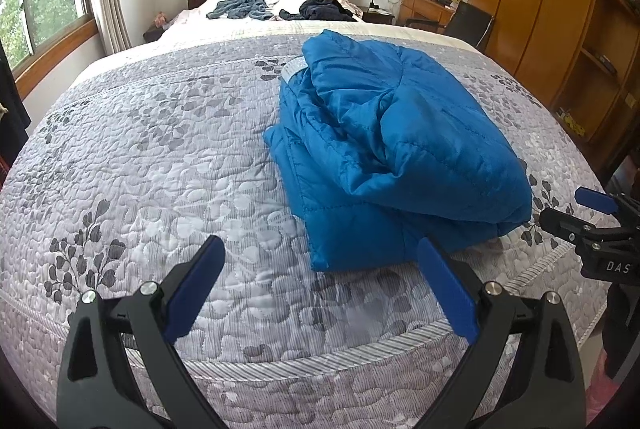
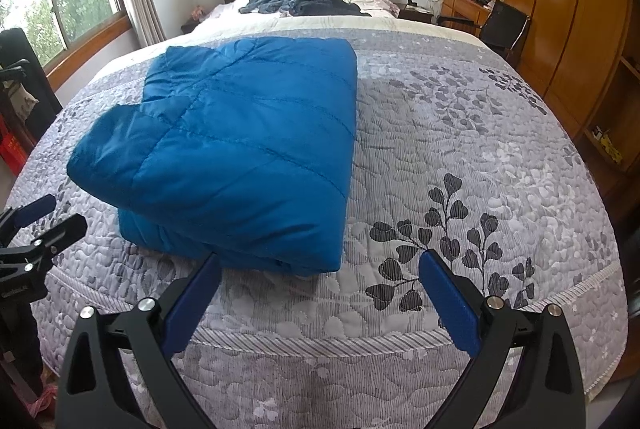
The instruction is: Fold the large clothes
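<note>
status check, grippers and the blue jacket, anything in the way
Left gripper open, empty. Right gripper open, empty. Blue jacket folded in a bundle on the bedspread, untouched. Nothing between grippers and jacket.

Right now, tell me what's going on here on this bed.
A person is folding clothes with a pair of hand-held tongs. The blue quilted jacket lies folded into a thick bundle on the grey floral bedspread, near the foot of the bed. Neither tool is touching it: the left tongs and the right tongs both stand open just short of its near edge. More crumpled clothes lie up by the pillows, not yet folded.
</note>
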